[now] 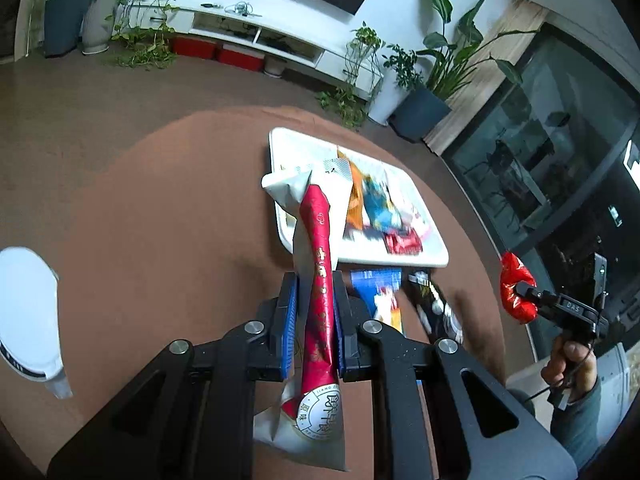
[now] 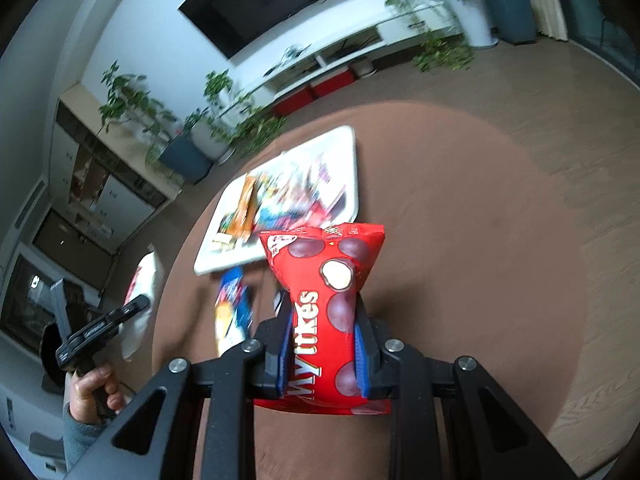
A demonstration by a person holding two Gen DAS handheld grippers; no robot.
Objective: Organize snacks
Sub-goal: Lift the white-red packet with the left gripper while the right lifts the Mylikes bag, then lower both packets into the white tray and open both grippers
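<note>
My left gripper [image 1: 315,280] is shut on a red and silver snack packet [image 1: 318,264], held edge-on above the round brown table [image 1: 168,216]. My right gripper [image 2: 322,300] is shut on a red Mylikes chocolate bag [image 2: 324,280], also held above the table. The right gripper with its red bag [image 1: 516,292] shows at the right of the left wrist view. A white tray [image 1: 404,176] ahead holds several snack packets; it also shows in the right wrist view [image 2: 352,168]. A blue snack packet [image 1: 380,284] lies on the table just before the tray.
A dark packet [image 1: 432,304] lies next to the blue one. A white object [image 1: 28,312] sits at the table's left edge. Potted plants [image 1: 436,72] and a white TV cabinet [image 1: 256,28] stand beyond on the floor.
</note>
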